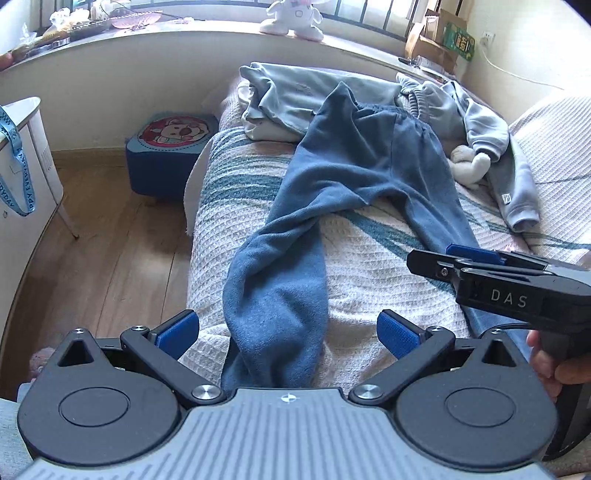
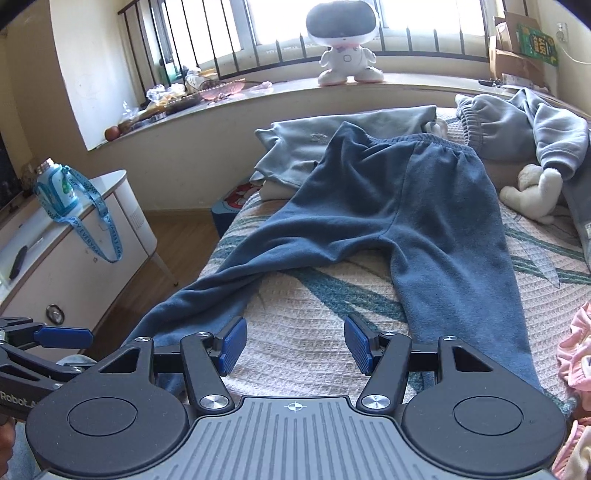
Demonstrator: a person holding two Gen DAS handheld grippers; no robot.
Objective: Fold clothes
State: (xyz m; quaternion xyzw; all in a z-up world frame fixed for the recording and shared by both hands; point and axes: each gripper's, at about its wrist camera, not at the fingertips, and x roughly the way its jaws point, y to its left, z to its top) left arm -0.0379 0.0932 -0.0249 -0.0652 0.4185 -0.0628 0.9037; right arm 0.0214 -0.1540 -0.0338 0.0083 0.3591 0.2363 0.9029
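Blue pants (image 2: 399, 206) lengthwise, waistband toward window, 2 legs toward both spread, empty grippers (image 1: 288, 332) (image 2: 295, 341).

Daylight pours in from the barred window (image 2: 280, 26) behind the sill, blowing its panes out to plain white in the right wrist view and leaving the robot toy (image 2: 345, 44) on the sill dark-faced against the glare. The light falls soft and bright over the bed cover (image 1: 369, 258) and the blue trousers (image 2: 388, 192), with only mild shadows in the cloth folds and a sunlit patch on the wooden floor (image 1: 122, 236). Both fisheye pictures are sharp in the middle but bend the window sill (image 1: 184, 40) into a curve, and their corners darken to black.
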